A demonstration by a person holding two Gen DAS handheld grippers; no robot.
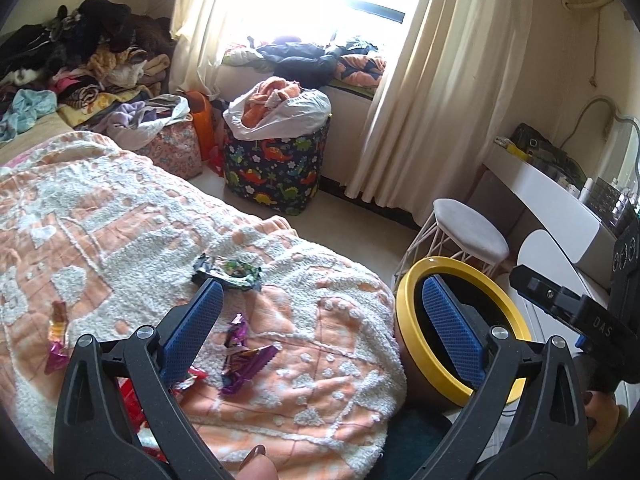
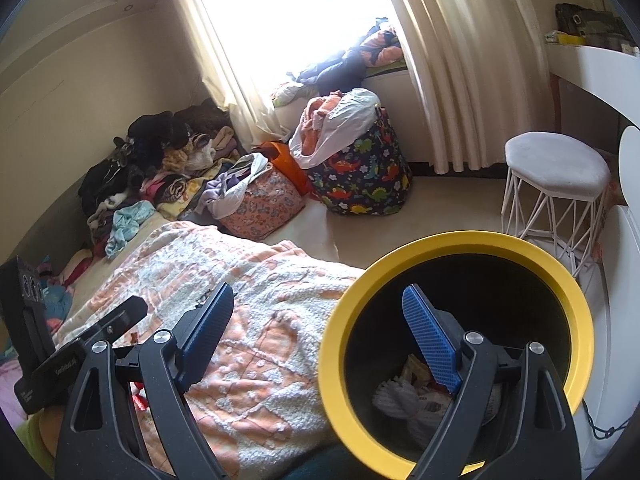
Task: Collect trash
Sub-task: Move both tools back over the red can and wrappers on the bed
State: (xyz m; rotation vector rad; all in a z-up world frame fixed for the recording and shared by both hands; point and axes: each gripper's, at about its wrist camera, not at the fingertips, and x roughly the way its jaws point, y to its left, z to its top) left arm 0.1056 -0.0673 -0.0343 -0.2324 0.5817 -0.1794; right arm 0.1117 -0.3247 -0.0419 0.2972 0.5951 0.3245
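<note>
Above, both the left gripper (image 1: 320, 322) and right gripper (image 2: 316, 332) gape empty, wrappers (image 1: 244, 356) seemingly loose on the blanket (image 1: 120, 216).

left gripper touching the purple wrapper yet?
Apart. Left wrist view: the open left gripper has blanket showing between its left finger and the purple wrapper, which lies flat on the bed.

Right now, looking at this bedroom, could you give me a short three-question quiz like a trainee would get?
1. True or false: the left gripper holds a wrapper.
2. What lies nearest the left gripper: A) crumpled purple foil wrapper, B) white wire-legged stool, C) dinosaur-print fabric basket?
3. Fill in: the yellow-rimmed black bin already contains ____.

Key: 1 false, it is open and empty; 2 A; 3 trash.
</note>
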